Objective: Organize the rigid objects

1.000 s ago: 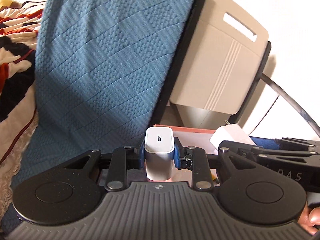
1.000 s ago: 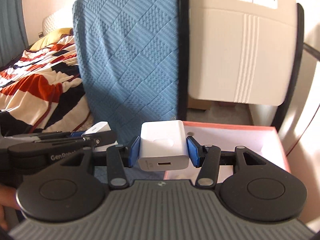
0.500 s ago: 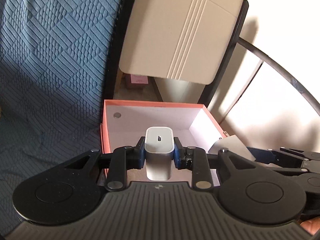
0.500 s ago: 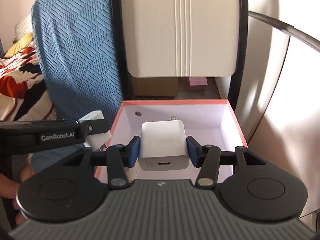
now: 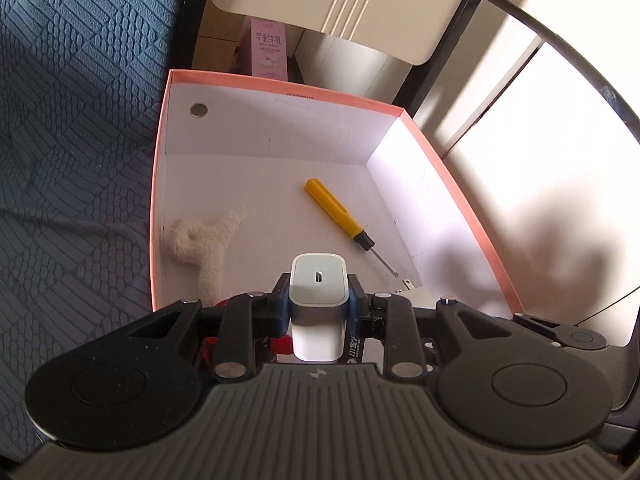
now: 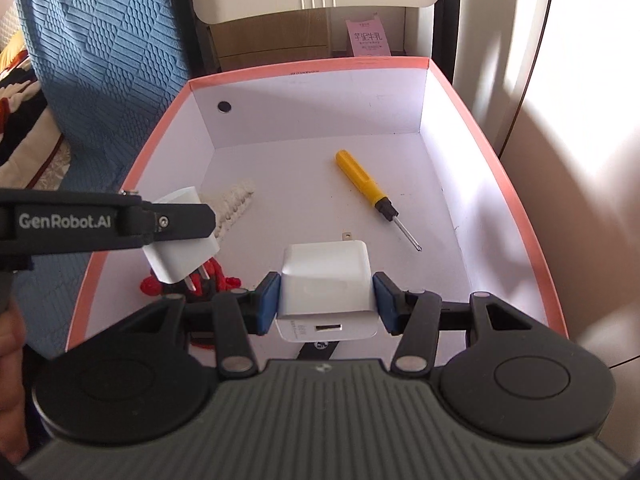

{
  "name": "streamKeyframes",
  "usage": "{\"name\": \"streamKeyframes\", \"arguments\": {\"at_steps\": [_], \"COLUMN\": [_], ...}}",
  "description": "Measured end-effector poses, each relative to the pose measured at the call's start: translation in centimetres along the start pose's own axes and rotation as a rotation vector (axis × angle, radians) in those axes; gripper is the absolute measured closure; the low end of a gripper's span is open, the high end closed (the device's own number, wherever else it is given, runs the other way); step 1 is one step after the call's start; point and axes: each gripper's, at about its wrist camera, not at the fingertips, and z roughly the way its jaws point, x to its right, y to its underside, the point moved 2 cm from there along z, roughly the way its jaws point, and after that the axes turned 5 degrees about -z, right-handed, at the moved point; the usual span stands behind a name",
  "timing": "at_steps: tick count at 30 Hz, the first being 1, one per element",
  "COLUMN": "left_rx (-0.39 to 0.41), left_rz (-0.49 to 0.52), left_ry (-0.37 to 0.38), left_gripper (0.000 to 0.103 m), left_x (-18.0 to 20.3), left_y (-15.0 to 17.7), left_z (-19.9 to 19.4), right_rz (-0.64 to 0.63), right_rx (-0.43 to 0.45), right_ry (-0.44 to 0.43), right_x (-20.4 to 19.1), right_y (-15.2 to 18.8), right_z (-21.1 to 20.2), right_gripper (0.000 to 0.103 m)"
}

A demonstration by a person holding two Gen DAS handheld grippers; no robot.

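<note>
A small white charger [image 5: 318, 286] is held tight by the left gripper [image 5: 318, 304] above the pink box [image 5: 158, 200], where a yellow screwdriver [image 5: 338, 216] is laid.

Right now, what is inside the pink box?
In the pink box lie a yellow screwdriver, a fluffy cream toy and something red. The grippers cover the near floor.

Left black two-finger gripper [image 5: 318, 306] pitched down, blue-padded fingers [image 5: 283, 307] clamped on the sides of a small white rounded charger with grey band [image 5: 318, 296]. Right black two-finger gripper [image 6: 326, 306] also pitched down, blue pads [image 6: 267, 308] pressed on a white square plug adapter [image 6: 326, 292]. In the right wrist view the left gripper [image 6: 176, 224] enters at 9 o'clock; bare hand [image 6: 12, 392] at 8 o'clock.
</note>
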Motion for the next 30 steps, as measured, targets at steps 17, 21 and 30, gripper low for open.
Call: {"name": "streamKeyframes", "arguments": {"at_steps": [17, 21, 30], "left_rx": [0.043, 0.1, 0.231], "left_rz": [0.064, 0.021, 0.069], "left_ry": [0.001, 0.083, 0.115], "left_gripper": [0.071, 0.071, 0.07], "left_x": [1.1, 1.4, 2.1], "left_y": [0.4, 0.0, -0.2], "left_z": [-3.4, -7.5, -15.7], "right_rz": [0.064, 0.083, 0.075], "right_rx": [0.033, 0.133, 0.276], "right_ry": [-0.025, -0.029, -0.049], "right_x": [0.7, 0.2, -2.9], "right_y": [-0.8, -2.1, -3.0], "right_z": [-2.0, -5.7, -13.4], "right_gripper": [0.043, 0.043, 0.042]}}
